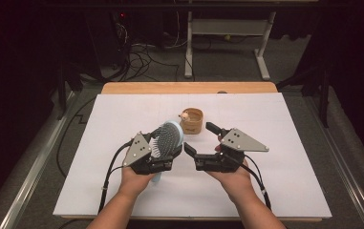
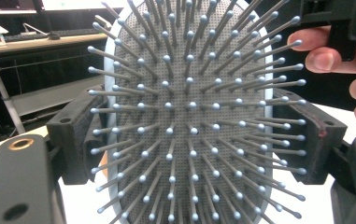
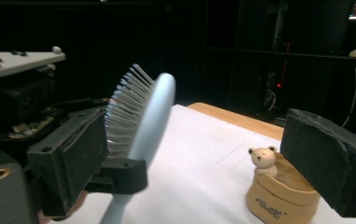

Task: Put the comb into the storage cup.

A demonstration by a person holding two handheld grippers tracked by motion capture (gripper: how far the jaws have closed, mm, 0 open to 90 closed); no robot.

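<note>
on the left side of the high view, the left gripper (image 1: 167, 160) is raised a little over the white sheet covering the table (image 1: 122, 191), and it grasps a pale blue oval hairbrush with grey ball-tipped bristles (image 1: 166, 138). the brush head stands up and tilts away from the hand, and its handle points down below the gripper. in the left gripper view the bristle face of the hairbrush (image 2: 189, 116) turns to the camera, and the two black jaws press the edges of the head from both sides, so this tool is clenched on the brush.

in the middle, further back on the sheet, stands a small tan round container with a little cream bear figure on its rim (image 1: 191, 120). it is just behind the brush head in the high view but apart from it, and nothing touches it.

on the right side, the right gripper (image 1: 201, 141) is held in the other hand, near the brush. its jaws are spread apart and nothing is between the pads, so it is released. in the right gripper view the hairbrush (image 3: 152, 116) is seen from the side, just beside the left pad, with bristles pointing away to the left. the tan container (image 3: 278, 196) is low on the sheet, partly behind the right pad.
</note>
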